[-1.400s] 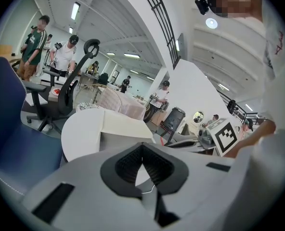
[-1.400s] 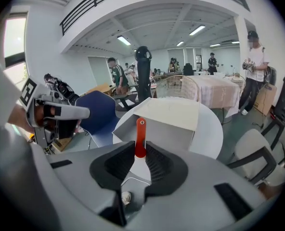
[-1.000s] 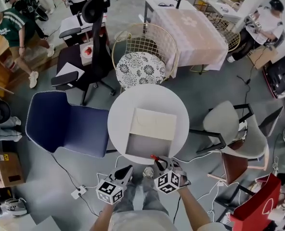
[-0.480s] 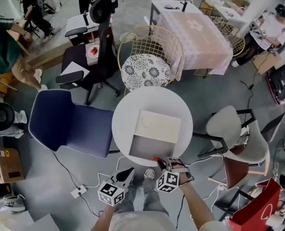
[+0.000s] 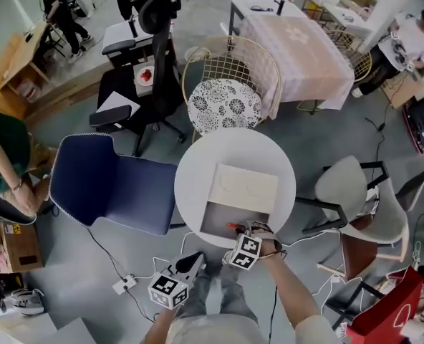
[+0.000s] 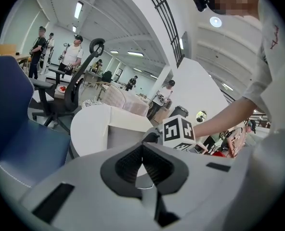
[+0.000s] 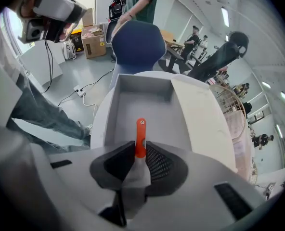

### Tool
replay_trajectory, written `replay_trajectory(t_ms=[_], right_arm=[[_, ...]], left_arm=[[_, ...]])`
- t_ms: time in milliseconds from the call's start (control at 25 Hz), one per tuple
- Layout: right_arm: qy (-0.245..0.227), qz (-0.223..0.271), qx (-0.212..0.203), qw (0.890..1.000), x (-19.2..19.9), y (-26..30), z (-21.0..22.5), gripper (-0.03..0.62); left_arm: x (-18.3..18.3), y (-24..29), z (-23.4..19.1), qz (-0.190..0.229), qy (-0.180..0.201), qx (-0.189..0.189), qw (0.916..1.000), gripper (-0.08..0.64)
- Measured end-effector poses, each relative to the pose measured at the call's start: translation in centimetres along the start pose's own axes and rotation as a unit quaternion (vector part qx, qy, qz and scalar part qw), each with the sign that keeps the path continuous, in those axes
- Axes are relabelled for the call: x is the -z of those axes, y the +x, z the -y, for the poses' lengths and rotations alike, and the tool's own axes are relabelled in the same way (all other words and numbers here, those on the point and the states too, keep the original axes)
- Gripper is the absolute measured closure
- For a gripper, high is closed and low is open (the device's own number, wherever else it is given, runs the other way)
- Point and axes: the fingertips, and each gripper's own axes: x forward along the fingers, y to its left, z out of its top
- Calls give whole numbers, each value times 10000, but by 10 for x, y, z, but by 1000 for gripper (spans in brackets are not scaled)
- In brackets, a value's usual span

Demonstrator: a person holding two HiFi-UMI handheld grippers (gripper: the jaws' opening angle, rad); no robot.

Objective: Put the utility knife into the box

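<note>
An orange utility knife (image 7: 140, 134) sticks out from between the pads of my right gripper (image 7: 141, 148), which is shut on it. Its tip hangs over the near end of the open grey box (image 7: 143, 109), whose cream lid (image 7: 200, 114) lies folded back to the right. In the head view the right gripper (image 5: 238, 232) is at the box's (image 5: 223, 219) front edge on the round white table (image 5: 190, 181), with the knife (image 5: 232, 226) pointing into it. My left gripper (image 5: 195, 259) hangs below the table edge, shut and empty; its own view shows the left gripper (image 6: 142, 150) with nothing between its pads.
A blue chair (image 5: 101, 181) stands left of the table, a wire chair with a patterned cushion (image 5: 225, 104) behind it, a grey chair (image 5: 344, 185) to the right. Cables and a power strip (image 5: 122, 285) lie on the floor. A person (image 5: 1, 163) stands at far left.
My right gripper has carried the knife forward from the table's near rim to over the box's front edge. The left gripper stays low. A person at left has walked nearer.
</note>
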Motion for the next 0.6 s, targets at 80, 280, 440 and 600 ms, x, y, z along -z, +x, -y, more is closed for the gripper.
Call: replay_trajectory(t_ms=[80,280,440,600], right_arm=[[-81,-203,-98,9997,3,9,-1,513],[-62,-508,-331,9981,5,22,-1,513],[-83,-523,-474,9975,4,23,-4,512],[-10,-559,-625,9965,4,23,-5,512]], left_arm=[[1,-1,-2,-6,-18,-18,10000,548],[4,-5,-7,-41,-58,-53,10000,548],[4,-8,-9,-47,-97,-80,9999,548],[5,-6,-9,-37,-98,-58,9999,548]])
